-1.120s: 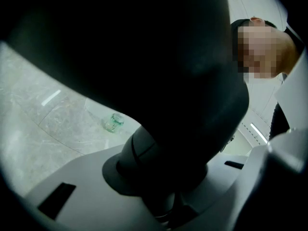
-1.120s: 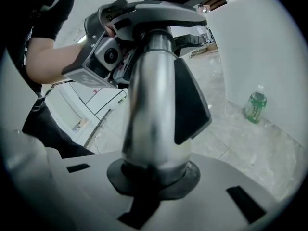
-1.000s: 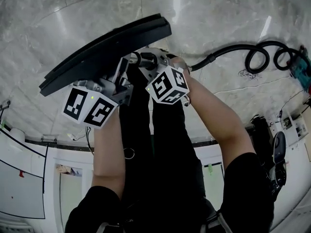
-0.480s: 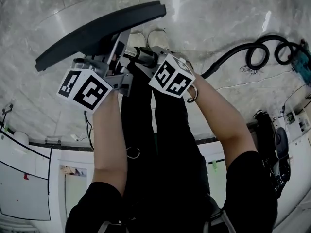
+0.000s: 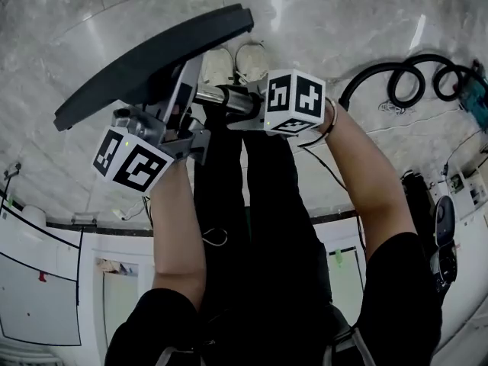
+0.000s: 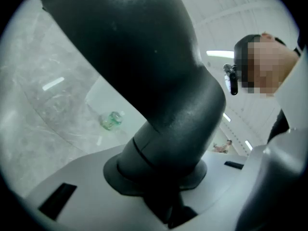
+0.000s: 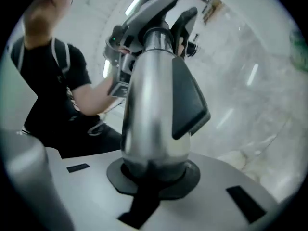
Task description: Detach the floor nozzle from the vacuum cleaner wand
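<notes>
The black floor nozzle (image 5: 145,59) is held up off the floor, tilted, with its long edge running from lower left to upper right. My left gripper (image 5: 179,97) is shut on the nozzle's black neck (image 6: 159,95), which fills the left gripper view. My right gripper (image 5: 232,97) is shut on the silver wand (image 7: 149,114) just behind its black clip (image 7: 190,100). In the head view the wand (image 5: 216,94) runs level from the right gripper into the neck. The joint itself is hidden behind the left gripper's body.
A black hose (image 5: 400,82) lies coiled on the marble floor at the right, with a teal object (image 5: 474,101) beyond it. The person's white shoes (image 5: 232,61) stand under the nozzle. A green bottle (image 6: 111,121) lies on the floor. White cabinets line the lower edge.
The right gripper has risen and turned, its marker cube now facing differently and sitting further right. The nozzle has tipped a little with the left gripper. Both grips have held.
</notes>
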Action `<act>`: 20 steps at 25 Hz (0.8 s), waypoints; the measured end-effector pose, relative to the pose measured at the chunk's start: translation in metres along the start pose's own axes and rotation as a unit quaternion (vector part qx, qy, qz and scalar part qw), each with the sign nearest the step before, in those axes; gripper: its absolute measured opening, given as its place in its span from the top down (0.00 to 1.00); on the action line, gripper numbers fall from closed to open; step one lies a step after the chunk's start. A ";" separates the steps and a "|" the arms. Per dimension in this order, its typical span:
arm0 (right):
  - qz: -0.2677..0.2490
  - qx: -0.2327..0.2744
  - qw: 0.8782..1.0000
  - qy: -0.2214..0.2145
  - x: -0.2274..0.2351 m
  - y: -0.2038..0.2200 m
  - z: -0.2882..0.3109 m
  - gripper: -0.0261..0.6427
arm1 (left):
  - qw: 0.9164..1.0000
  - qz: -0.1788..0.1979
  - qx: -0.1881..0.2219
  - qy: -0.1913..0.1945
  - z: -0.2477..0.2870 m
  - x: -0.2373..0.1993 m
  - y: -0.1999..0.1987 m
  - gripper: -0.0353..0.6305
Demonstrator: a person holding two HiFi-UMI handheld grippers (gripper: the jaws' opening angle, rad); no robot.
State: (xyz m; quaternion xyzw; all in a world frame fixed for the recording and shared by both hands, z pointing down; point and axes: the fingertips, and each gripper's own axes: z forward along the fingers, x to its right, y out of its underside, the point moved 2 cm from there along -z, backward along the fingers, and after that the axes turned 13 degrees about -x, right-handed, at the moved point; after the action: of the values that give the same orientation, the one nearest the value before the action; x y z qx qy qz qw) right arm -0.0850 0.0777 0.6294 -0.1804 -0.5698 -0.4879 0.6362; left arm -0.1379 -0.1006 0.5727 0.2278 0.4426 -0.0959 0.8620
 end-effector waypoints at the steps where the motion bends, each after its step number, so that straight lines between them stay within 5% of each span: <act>1: 0.017 -0.015 0.999 -0.024 -0.006 0.012 -0.002 0.88 | 1.000 -0.008 0.027 0.012 -0.009 0.000 -0.009 0.78; 2: 0.037 -0.031 0.999 0.001 -0.001 0.030 -0.002 0.88 | 0.997 -0.023 0.075 0.007 -0.028 -0.007 -0.029 0.78; 4: 0.057 -0.065 0.984 0.157 0.024 0.084 0.003 0.89 | 0.982 -0.053 0.178 -0.019 -0.073 -0.019 -0.085 0.78; 5: 0.049 -0.089 0.966 0.237 0.032 0.111 0.006 0.89 | 0.981 -0.047 0.185 -0.027 -0.079 -0.018 -0.102 0.78; 7: 0.025 -0.157 0.932 0.325 0.044 0.150 0.016 0.88 | 0.991 -0.010 0.129 -0.039 -0.061 -0.016 -0.100 0.78; 10: 0.002 -0.214 0.915 0.342 0.070 0.160 0.025 0.88 | 0.995 -0.028 0.078 -0.063 -0.041 -0.041 -0.063 0.78; 16: 0.017 -0.124 0.916 0.382 0.116 0.101 -0.001 0.88 | 0.989 -0.097 0.078 -0.077 -0.048 -0.080 -0.035 0.78; 20: 0.022 -0.123 0.910 0.396 0.135 0.092 -0.005 0.88 | 0.985 -0.138 0.083 -0.066 -0.047 -0.086 -0.028 0.78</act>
State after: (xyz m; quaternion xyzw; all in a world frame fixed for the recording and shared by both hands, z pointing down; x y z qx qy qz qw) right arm -0.0229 0.0603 0.7795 -0.0616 -0.2030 -0.5712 0.7929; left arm -0.2324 -0.1058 0.6103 0.2286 0.4027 -0.2647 0.8459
